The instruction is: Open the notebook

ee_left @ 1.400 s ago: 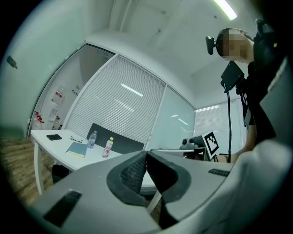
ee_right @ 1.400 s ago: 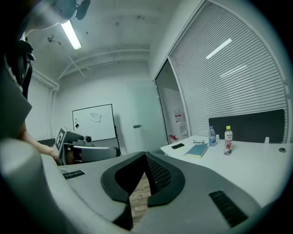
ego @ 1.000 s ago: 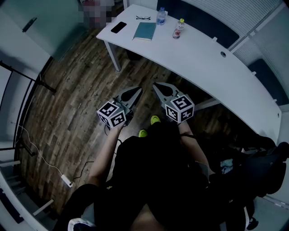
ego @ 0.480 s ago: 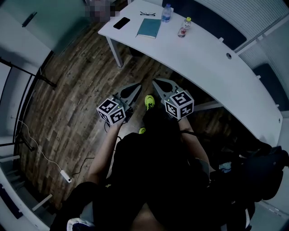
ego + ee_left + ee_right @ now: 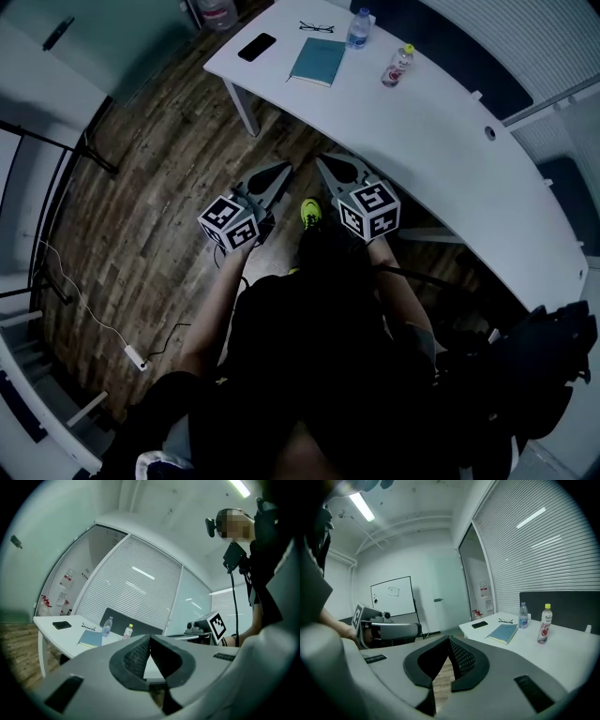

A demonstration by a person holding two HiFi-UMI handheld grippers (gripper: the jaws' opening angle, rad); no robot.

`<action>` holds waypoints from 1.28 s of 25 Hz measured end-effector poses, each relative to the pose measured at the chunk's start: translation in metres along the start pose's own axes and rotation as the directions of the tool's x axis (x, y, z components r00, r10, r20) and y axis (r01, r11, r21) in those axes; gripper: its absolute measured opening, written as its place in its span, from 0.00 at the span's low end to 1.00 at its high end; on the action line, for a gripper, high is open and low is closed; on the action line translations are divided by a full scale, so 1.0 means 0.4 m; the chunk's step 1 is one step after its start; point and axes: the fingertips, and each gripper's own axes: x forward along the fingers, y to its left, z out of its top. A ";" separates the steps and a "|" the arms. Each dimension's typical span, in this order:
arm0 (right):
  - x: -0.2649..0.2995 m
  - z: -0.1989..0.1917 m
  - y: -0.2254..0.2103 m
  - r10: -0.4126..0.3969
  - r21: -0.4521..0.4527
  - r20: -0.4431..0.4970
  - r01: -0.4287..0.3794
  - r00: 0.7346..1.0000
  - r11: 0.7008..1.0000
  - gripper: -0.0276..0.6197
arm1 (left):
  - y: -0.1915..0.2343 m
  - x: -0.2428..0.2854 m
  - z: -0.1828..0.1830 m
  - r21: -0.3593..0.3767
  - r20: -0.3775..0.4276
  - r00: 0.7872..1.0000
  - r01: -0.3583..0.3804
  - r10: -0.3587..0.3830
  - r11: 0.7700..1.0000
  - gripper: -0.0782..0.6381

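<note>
The closed teal notebook [image 5: 319, 62] lies flat near the far left end of the white table [image 5: 450, 141]. It also shows in the left gripper view [image 5: 91, 638] and the right gripper view [image 5: 504, 633]. Both grippers are held side by side in front of the person, over the wooden floor and well short of the table. My left gripper [image 5: 284, 168] [image 5: 150, 637] is shut with nothing in it. My right gripper [image 5: 320, 160] [image 5: 449, 640] is likewise shut and empty, close to the table's near edge.
A black phone [image 5: 257, 46], glasses [image 5: 317, 27], a clear water bottle [image 5: 358, 28] and a yellow-capped drink bottle [image 5: 397, 66] surround the notebook. A cable and power strip [image 5: 132, 355] lie on the floor at left. Dark bags [image 5: 544, 375] sit at lower right.
The person has stepped toward the table, and both shut grippers have come closer to its near edge. The notebook has not moved on the table.
</note>
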 end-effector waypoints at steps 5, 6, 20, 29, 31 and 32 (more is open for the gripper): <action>0.061 0.022 -0.093 -0.019 0.013 -0.010 0.019 1.000 1.000 0.04 | 0.076 0.071 0.016 -0.012 -0.012 1.000 -0.021 0.021 1.000 0.13; 0.070 0.031 -0.115 -0.026 0.017 -0.007 0.026 1.000 1.000 0.04 | 0.090 0.088 0.021 -0.015 -0.015 1.000 -0.023 0.023 1.000 0.13; 0.225 0.071 -0.305 0.008 0.054 -0.032 -0.006 0.999 0.999 0.04 | 0.254 0.289 0.048 -0.023 -0.054 0.997 -0.054 0.052 0.998 0.13; 0.290 0.076 -0.407 -0.001 0.090 -0.050 0.005 0.999 0.996 0.04 | 0.330 0.374 0.047 -0.020 -0.065 0.995 -0.074 0.073 0.997 0.13; 0.299 0.073 -0.424 -0.004 0.093 -0.054 0.010 0.999 0.996 0.04 | 0.343 0.388 0.043 -0.015 -0.067 0.995 -0.077 0.076 0.997 0.13; 0.303 0.071 -0.430 -0.006 0.093 -0.057 0.011 0.998 0.996 0.04 | 0.348 0.394 0.041 -0.012 -0.068 0.995 -0.077 0.076 0.997 0.13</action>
